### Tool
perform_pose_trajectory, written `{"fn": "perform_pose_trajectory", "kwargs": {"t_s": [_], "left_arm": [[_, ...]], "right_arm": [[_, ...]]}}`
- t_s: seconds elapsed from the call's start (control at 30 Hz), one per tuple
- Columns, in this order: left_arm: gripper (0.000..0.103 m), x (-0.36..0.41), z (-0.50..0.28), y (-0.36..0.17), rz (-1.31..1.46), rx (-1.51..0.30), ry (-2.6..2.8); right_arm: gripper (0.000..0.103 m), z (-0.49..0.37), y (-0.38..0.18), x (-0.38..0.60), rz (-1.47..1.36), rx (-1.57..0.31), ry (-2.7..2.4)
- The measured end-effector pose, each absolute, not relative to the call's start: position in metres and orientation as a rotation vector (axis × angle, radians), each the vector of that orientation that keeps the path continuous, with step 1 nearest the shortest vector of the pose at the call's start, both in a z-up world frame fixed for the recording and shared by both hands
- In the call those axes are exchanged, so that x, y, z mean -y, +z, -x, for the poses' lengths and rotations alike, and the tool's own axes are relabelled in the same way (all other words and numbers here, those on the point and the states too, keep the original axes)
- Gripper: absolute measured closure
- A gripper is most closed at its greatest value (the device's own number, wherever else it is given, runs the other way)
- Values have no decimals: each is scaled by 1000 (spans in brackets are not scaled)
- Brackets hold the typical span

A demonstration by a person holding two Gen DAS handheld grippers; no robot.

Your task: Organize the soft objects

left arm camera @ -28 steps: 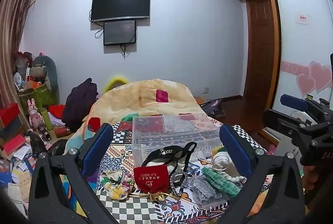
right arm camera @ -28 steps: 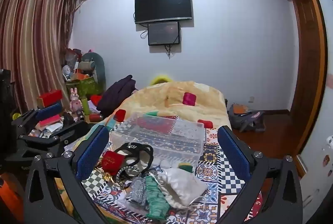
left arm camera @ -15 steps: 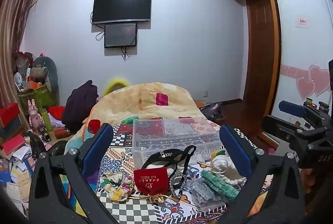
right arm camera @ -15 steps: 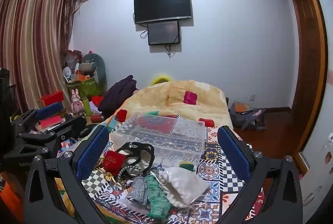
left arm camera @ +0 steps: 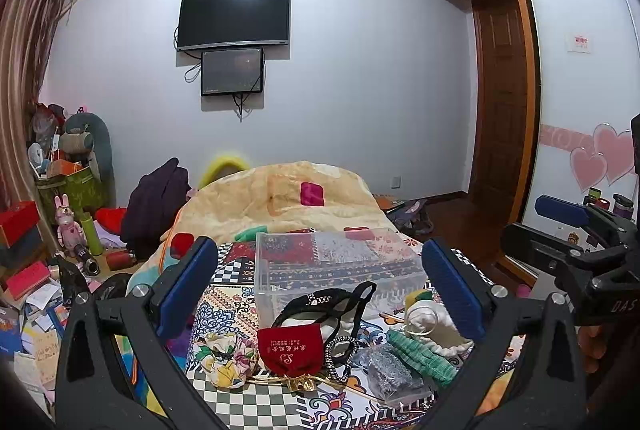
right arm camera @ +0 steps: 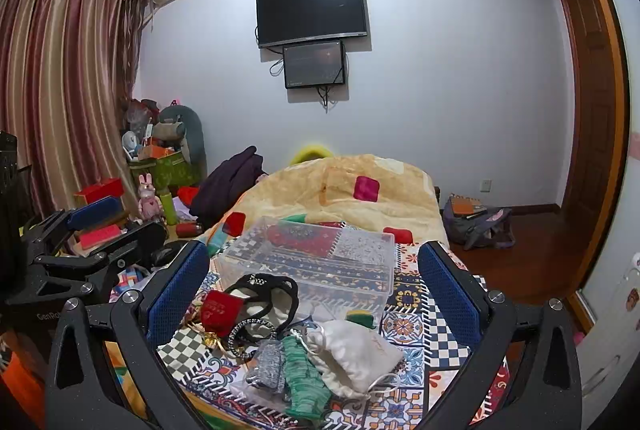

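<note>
Left gripper (left arm camera: 320, 294): my fingers stand wide apart and hold nothing; I hover above the near edge of the patterned cloth (left arm camera: 236, 286), so the whole pile is framed between them
Right gripper (right arm camera: 314, 288): also spread wide and empty, raised beside the left one for a clear look before choosing
Soft pile: red pouch (left arm camera: 291, 349), floral scrunchie (left arm camera: 225, 359), green knit piece (left arm camera: 420, 353), white drawstring bag (right arm camera: 354, 357) and black band (left arm camera: 324, 304) lie bunched together just in front of the clear bin (left arm camera: 340, 266)
Clear bin: open-topped and looks empty, probably the destination, so nothing seems sorted yet
Likely first pick: the red pouch, nearest my left fingers
</note>
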State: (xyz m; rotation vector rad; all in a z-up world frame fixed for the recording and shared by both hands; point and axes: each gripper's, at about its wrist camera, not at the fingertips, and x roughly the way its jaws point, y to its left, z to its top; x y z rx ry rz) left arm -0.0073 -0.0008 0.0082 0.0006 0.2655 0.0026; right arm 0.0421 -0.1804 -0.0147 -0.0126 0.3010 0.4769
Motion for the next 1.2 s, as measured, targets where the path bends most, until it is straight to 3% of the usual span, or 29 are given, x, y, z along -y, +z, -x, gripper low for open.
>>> {"fn": "perform_pose_trajectory", "kwargs": {"t_s": [1.2], "left_arm": [[0,0,12,19,-4,-247,2]], "right_arm": [[0,-38,-12,178,-4,-286,485]]}}
